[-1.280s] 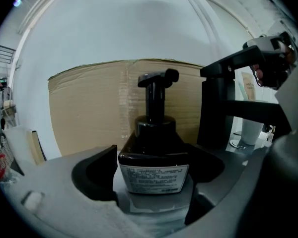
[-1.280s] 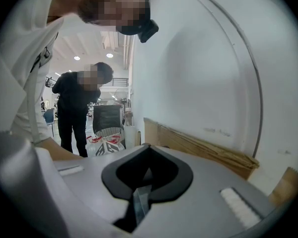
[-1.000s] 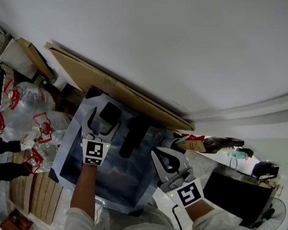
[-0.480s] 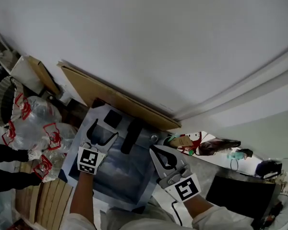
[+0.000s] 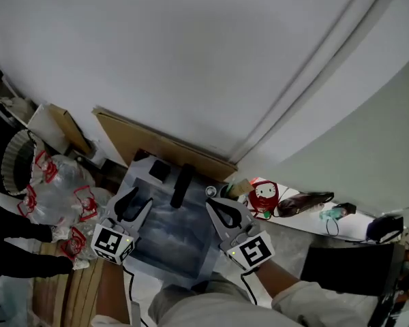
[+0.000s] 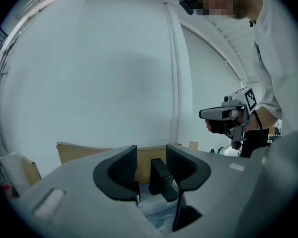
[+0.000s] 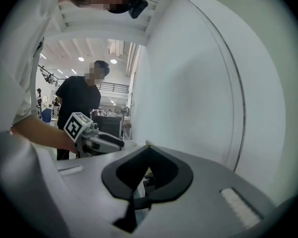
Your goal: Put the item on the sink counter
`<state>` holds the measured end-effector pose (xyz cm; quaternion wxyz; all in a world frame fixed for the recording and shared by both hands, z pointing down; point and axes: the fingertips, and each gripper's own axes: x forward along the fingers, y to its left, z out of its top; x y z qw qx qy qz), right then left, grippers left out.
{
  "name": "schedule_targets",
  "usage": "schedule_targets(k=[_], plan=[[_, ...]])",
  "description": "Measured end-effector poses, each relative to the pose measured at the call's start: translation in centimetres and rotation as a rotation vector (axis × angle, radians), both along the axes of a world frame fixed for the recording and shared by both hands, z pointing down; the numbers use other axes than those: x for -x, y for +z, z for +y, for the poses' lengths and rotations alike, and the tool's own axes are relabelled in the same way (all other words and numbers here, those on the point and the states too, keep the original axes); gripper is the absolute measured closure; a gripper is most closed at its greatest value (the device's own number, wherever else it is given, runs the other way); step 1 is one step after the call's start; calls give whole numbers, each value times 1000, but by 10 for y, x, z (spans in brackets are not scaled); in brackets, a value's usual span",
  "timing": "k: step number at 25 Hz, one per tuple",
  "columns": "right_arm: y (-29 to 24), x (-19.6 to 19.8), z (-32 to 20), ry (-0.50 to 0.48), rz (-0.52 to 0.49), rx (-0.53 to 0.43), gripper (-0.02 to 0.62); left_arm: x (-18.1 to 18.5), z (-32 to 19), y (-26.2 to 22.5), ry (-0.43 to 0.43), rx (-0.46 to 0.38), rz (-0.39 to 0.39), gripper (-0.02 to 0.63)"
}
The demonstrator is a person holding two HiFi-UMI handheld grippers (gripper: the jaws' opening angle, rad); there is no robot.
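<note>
My left fingers stand partly apart; they have just been closing, and nothing is between them. Past the gap I only see the black tap, which stands well beyond the tips. So the left gripper holds nothing and hangs over the left part of the steel sink.

My right fingers meet at their tips and form a closed loop with nothing caught in it. The right gripper hangs over the sink's right edge, just beside the tap's base, and is also empty. Both grippers point toward the white wall, about level with each other.

From the head view, the tap lies along the back of the sink, with a flat black block to its left. A sheet of brown cardboard leans against the wall behind them.

Neither gripper carries the item. On the pale table right of the sink lie a round red and white thing and, further right, a long dark thing. I cannot tell which of these, if either, is the item.

Left of the sink is a heap of clear bags with red handles. A person in black stands beyond it.
</note>
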<state>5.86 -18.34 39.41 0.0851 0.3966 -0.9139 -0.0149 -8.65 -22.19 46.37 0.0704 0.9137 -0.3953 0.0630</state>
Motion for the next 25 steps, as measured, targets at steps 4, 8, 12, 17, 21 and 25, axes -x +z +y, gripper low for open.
schedule_targets(k=[4, 8, 12, 17, 21, 25], plan=[[-16, -4, 18, 14, 12, -15, 591, 4, 31, -42, 9, -41, 7, 471], [-24, -3, 38, 25, 25, -24, 591, 12, 56, -64, 8, -79, 8, 505], [-30, 1, 54, 29, 27, -33, 591, 25, 75, -76, -4, -109, 20, 606], [-37, -1, 64, 39, 22, -31, 591, 27, 90, -100, 1, -133, 8, 606], [-40, -2, 68, 45, 15, -23, 592, 30, 94, -106, -1, -149, 5, 606], [-43, 1, 70, 39, 19, -34, 592, 28, 97, -111, 2, -157, 3, 606]])
